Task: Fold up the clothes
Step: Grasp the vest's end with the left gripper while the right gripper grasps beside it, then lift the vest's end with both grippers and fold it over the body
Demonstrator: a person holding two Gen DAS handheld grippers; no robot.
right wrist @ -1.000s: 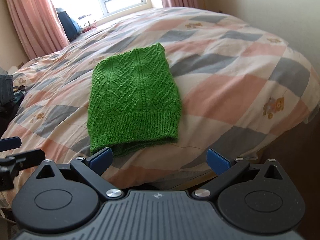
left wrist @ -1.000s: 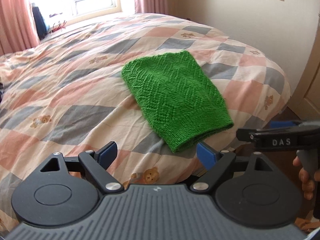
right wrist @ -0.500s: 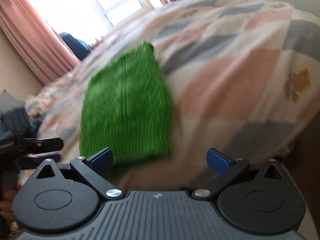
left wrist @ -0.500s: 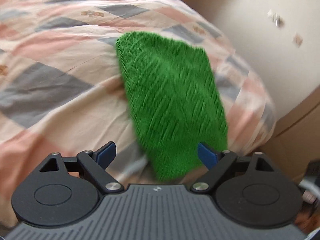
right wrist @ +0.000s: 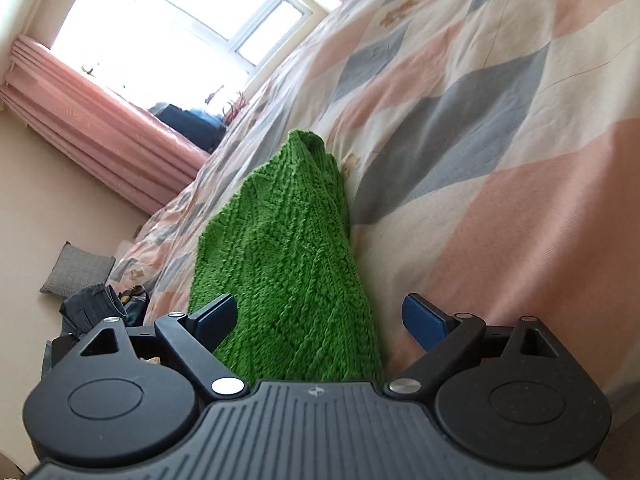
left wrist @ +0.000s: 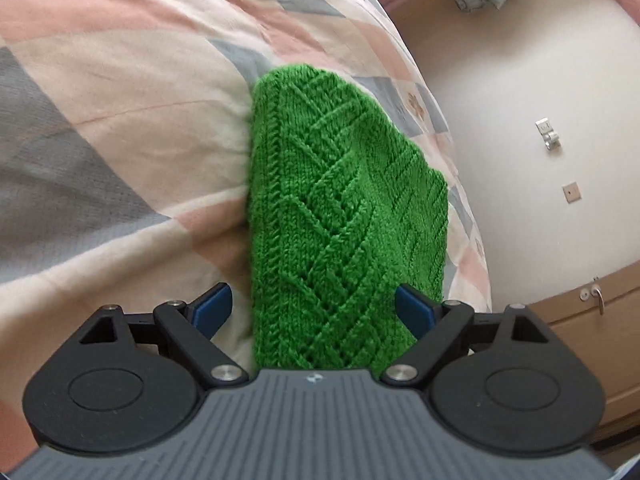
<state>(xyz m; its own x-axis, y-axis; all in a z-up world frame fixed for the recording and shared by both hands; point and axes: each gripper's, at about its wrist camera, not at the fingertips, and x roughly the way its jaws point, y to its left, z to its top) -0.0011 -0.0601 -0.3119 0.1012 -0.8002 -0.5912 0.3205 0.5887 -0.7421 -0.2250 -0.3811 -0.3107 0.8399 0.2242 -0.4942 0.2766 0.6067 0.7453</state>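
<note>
1. We see the green knitted garment [left wrist: 344, 216] lying folded flat on the bed [left wrist: 100, 128], near its edge.
2. Our left tongs [left wrist: 314, 310] stand wide, empty, with the knit's near end between the blue tips.
3. Our right tongs [right wrist: 320, 318] are likewise spread wide and hold nothing, the same near end lying between them.
4. We judge the chunky knit soft, stretchy and light; it should sag and drag on the quilt, not slip.
5. We would pinch all layers at the near corners, since a shallow bite may lift only the top layer.
</note>
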